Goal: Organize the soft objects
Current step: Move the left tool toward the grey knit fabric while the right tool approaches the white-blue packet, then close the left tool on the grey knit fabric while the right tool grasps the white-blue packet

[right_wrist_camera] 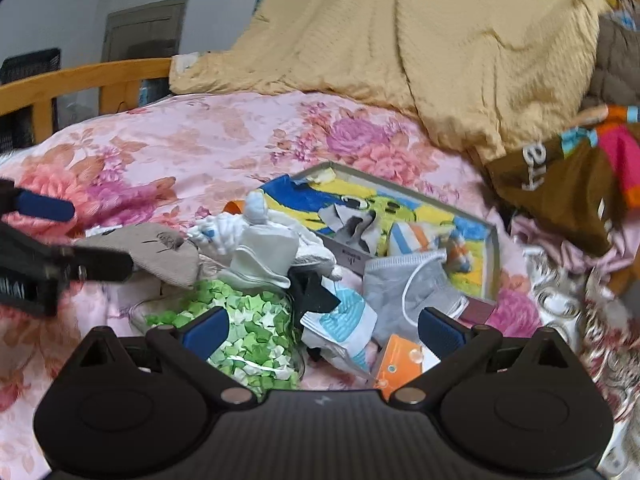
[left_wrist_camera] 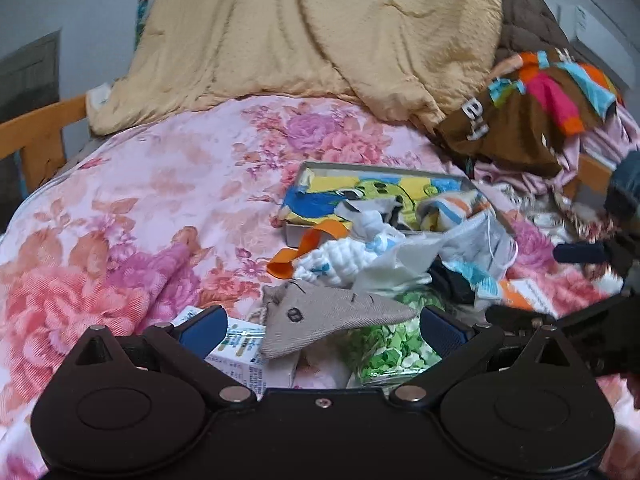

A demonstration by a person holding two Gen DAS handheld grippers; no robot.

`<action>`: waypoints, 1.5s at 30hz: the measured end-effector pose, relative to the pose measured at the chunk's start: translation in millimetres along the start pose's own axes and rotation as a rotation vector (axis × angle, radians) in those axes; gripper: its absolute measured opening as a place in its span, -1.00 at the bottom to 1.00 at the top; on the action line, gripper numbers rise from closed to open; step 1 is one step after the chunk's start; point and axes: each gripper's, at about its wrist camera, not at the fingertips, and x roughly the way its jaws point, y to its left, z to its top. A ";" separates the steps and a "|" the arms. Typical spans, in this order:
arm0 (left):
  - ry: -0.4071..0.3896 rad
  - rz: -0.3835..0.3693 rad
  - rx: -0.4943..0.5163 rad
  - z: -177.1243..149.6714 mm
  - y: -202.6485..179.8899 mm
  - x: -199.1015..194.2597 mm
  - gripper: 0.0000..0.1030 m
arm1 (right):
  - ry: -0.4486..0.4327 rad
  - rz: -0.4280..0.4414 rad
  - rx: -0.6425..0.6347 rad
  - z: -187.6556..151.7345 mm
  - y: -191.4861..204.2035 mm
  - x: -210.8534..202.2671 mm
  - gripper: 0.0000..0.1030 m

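A heap of soft things lies on the pink floral bedspread (left_wrist_camera: 140, 208). My left gripper (left_wrist_camera: 324, 326) is open just above a beige stitched cloth (left_wrist_camera: 332, 312), which lies between its fingers unclamped. Past it sit a white knitted piece (left_wrist_camera: 336, 258) and a shallow grey box (left_wrist_camera: 304, 172) holding a cartoon towel (left_wrist_camera: 360, 196). My right gripper (right_wrist_camera: 322, 332) is open over a blue-patterned sock (right_wrist_camera: 344, 328), with a grey face mask (right_wrist_camera: 408, 284) just beyond. The beige cloth (right_wrist_camera: 160, 252) and the left gripper (right_wrist_camera: 72, 236) show at the left of the right wrist view.
A bag of green paper stars (right_wrist_camera: 248, 328), an orange packet (right_wrist_camera: 400, 360) and a white carton (left_wrist_camera: 240, 356) lie in the heap. A tan quilt (left_wrist_camera: 320, 32) is piled at the back, a brown patchwork garment (left_wrist_camera: 520, 120) at right, and a wooden bed rail (right_wrist_camera: 80, 80) at left.
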 end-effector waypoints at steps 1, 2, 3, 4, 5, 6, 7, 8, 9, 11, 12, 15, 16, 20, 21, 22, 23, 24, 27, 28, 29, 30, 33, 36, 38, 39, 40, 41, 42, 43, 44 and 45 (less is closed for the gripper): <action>0.003 0.000 0.009 -0.4 -1.3 2.9 0.98 | 0.004 0.002 0.005 -0.5 -0.8 2.2 0.99; 0.008 -0.002 0.013 -0.2 -2.4 5.7 0.98 | 0.005 -0.002 0.003 -1.1 -0.6 3.9 0.99; 0.009 -0.007 0.011 -0.2 -1.8 7.3 0.98 | 0.006 -0.009 -0.005 -1.6 0.0 5.7 0.99; 0.007 -0.013 0.005 0.4 -1.5 8.8 0.98 | 0.006 -0.016 -0.013 -2.0 0.5 7.4 0.99; 0.005 -0.019 -0.004 0.8 -0.4 9.8 0.98 | 0.007 -0.021 -0.018 -2.3 0.7 9.1 0.99; 0.002 -0.027 -0.013 0.7 0.8 10.8 0.98 | 0.008 -0.025 -0.018 -2.6 0.8 10.1 0.98; 0.003 -0.033 -0.018 1.1 1.3 12.6 0.98 | 0.009 -0.027 -0.012 -2.8 0.0 11.9 0.97; 0.006 -0.038 -0.020 1.4 1.3 15.0 0.98 | 0.012 -0.029 -0.004 -2.9 -1.1 13.7 0.96; 0.010 -0.040 -0.016 1.1 0.7 17.8 0.98 | 0.016 -0.032 0.002 -3.0 -1.9 15.2 0.94; 0.015 -0.043 -0.004 -1.2 -0.6 20.8 0.98 | 0.027 -0.037 0.014 -3.6 -4.0 19.2 0.92; 0.016 -0.043 0.008 -2.5 -1.8 22.1 0.98 | 0.032 -0.038 0.021 -3.7 -5.1 21.0 0.90; -0.001 -0.034 0.041 -4.1 -5.0 21.7 0.98 | 0.048 -0.034 0.038 -4.9 -7.2 26.1 0.85; -0.013 -0.035 0.046 -4.3 -5.7 20.8 0.98 | 0.053 -0.032 0.043 -5.2 -7.7 27.7 0.83; -0.039 -0.031 0.084 -5.6 -9.5 21.3 0.98 | 0.067 -0.021 0.075 -5.1 -10.7 32.8 0.77; -0.040 -0.030 0.096 -5.7 -11.1 22.9 0.98 | 0.071 -0.016 0.087 -5.0 -12.0 34.0 0.76; -0.039 -0.030 0.109 -6.3 -12.9 24.6 0.98 | 0.074 -0.012 0.096 -5.0 -13.1 35.0 0.75; -0.038 -0.031 0.122 -7.2 -14.3 26.5 0.98 | 0.078 -0.009 0.105 -5.1 -14.2 35.9 0.74; -0.037 -0.031 0.132 -8.0 -15.6 28.2 0.97 | 0.083 -0.006 0.115 -5.4 -15.7 37.1 0.73; -0.043 -0.034 0.148 -9.2 -18.4 30.8 0.97 | 0.098 0.008 0.150 -5.4 -20.5 42.2 0.67; -0.050 -0.038 0.154 -9.4 -19.3 30.8 0.97 | 0.104 0.016 0.165 -5.0 -21.7 44.3 0.63; -0.058 -0.041 0.164 -9.8 -20.5 30.7 0.97 | 0.112 0.025 0.183 -4.6 -23.2 46.2 0.62; -0.064 -0.040 0.175 -10.3 -21.7 31.0 0.97 | 0.120 0.034 0.202 -4.1 -24.7 48.0 0.60; -0.068 -0.037 0.201 -11.7 -24.5 34.6 0.97 | 0.131 0.043 0.226 -3.4 -26.4 51.1 0.52; -0.065 -0.045 0.223 -12.3 -25.0 39.5 0.87 | 0.130 0.051 0.230 -3.0 -26.1 52.6 0.43; -0.054 -0.040 0.232 -12.1 -25.0 41.4 0.81 | 0.129 0.057 0.233 -2.5 -25.7 53.6 0.37; -0.053 -0.041 0.234 -11.8 -24.5 41.4 0.78 | 0.128 0.059 0.232 -2.1 -25.3 53.8 0.32; -0.052 -0.043 0.235 -11.4 -23.9 41.4 0.77 | 0.127 0.059 0.229 -1.8 -24.5 53.9 0.30; -0.051 -0.045 0.235 -11.4 -23.4 41.5 0.75 | 0.126 0.060 0.227 -1.7 -23.7 53.6 0.28; -0.047 -0.046 0.238 -11.5 -23.3 42.0 0.71 | 0.125 0.060 0.226 -1.5 -23.1 53.4 0.26; -0.043 -0.044 0.243 -11.8 -23.6 42.4 0.69 | 0.125 0.060 0.226 -1.4 -23.0 53.3 0.23; -0.037 -0.047 0.246 -12.2 -23.5 43.0 0.65 | 0.126 0.060 0.227 -1.3 -22.9 53.2 0.21; -0.034 -0.052 0.245 -12.5 -23.2 43.1 0.60 | 0.126 0.059 0.230 -1.4 -23.0 52.9 0.17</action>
